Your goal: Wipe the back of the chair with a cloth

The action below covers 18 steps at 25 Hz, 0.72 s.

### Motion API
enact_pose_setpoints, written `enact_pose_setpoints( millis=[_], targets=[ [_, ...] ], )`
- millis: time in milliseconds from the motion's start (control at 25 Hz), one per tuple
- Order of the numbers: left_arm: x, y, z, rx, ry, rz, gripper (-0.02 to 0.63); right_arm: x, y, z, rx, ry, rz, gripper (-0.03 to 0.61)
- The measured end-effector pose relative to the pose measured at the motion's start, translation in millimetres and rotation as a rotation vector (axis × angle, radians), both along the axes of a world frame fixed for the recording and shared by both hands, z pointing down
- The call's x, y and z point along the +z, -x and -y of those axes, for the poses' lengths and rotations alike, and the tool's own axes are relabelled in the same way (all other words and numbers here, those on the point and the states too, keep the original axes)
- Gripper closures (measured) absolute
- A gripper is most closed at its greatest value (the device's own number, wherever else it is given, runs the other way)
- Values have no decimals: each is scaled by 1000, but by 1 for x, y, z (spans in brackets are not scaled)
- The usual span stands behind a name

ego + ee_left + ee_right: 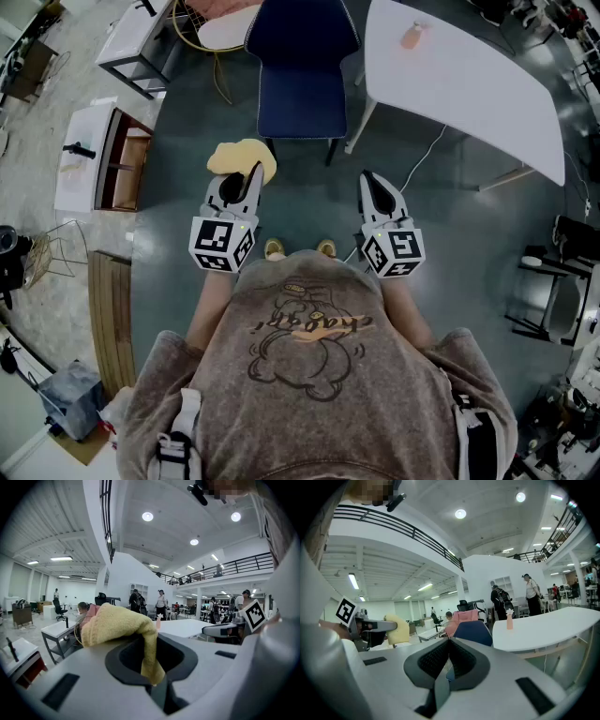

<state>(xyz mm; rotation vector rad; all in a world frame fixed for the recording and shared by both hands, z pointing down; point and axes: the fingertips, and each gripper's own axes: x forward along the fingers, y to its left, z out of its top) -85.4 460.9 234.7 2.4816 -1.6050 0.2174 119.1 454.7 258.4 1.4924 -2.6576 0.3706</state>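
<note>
A dark blue chair [302,70] stands ahead of me, beside the white table; its back shows small in the right gripper view [473,633]. My left gripper [253,172] is shut on a yellow cloth [241,157], which bunches over the jaw tips and hangs down between them [123,626]. The left gripper [149,663] points level across the room, short of the chair. My right gripper [371,178] is shut with nothing in it, its ribbed pads [436,659] meeting, and it [449,651] points toward the chair from a distance.
A white table [469,80] with a small pink bottle [412,36] stands right of the chair. A white trolley [141,42] and an open cabinet [98,159] are at left. A cable [427,150] runs over the floor. Several people stand far off in the hall.
</note>
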Motion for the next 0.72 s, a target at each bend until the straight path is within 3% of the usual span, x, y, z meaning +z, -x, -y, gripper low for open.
enact_pose_setpoints(
  millis=[360, 720],
  targets=[
    [-1, 9, -2, 50, -10, -4, 561, -6, 17, -4, 43, -45, -28, 552],
    [18, 51, -10, 122, 2, -2, 561, -1, 60, -22, 84, -57, -11, 552]
  ],
)
